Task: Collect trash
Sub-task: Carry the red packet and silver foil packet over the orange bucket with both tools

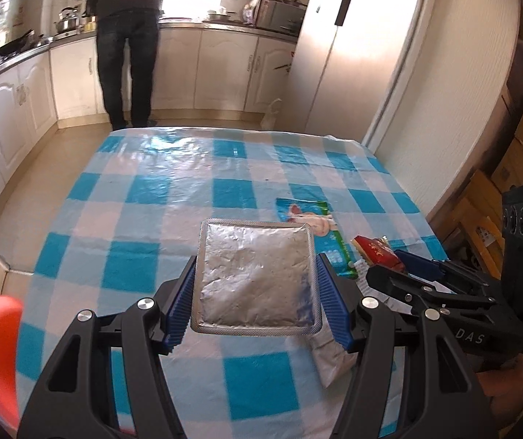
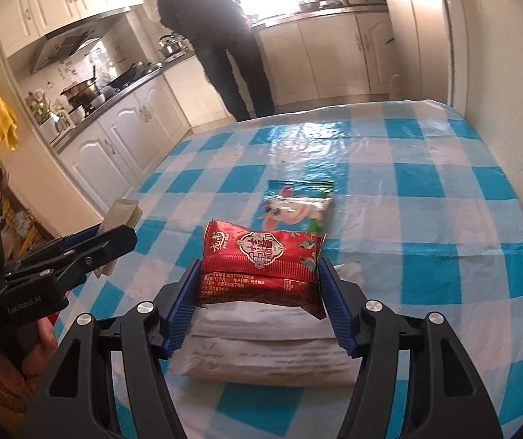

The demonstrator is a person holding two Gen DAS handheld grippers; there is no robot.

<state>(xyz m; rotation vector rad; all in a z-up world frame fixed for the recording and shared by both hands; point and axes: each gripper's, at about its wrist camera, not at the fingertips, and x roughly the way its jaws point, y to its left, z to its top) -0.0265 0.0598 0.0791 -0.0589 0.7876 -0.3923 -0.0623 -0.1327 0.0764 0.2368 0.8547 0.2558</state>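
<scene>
Two grippers in frame, both loaded. Left gripper (image 1: 256,292): blue ribbed pads pressed on both side edges of a flat square silver foil pouch (image 1: 256,278), held clear above the blue-and-white checked plastic tablecloth (image 1: 130,197). Right gripper (image 2: 259,300): jaws clamped on a glossy red snack wrapper with white emblem (image 2: 261,267); a white printed paper packet (image 2: 268,344) sits just under the wrapper, between the fingers, hold on it cannot be told. Further out, a light-blue wrapper with a cartoon pig (image 2: 294,206) lies flat on the tablecloth, apart from both grippers. Beyond the table edge, a person in dark clothes (image 1: 126,44) stands at the white kitchen cabinets (image 1: 225,69), back turned
</scene>
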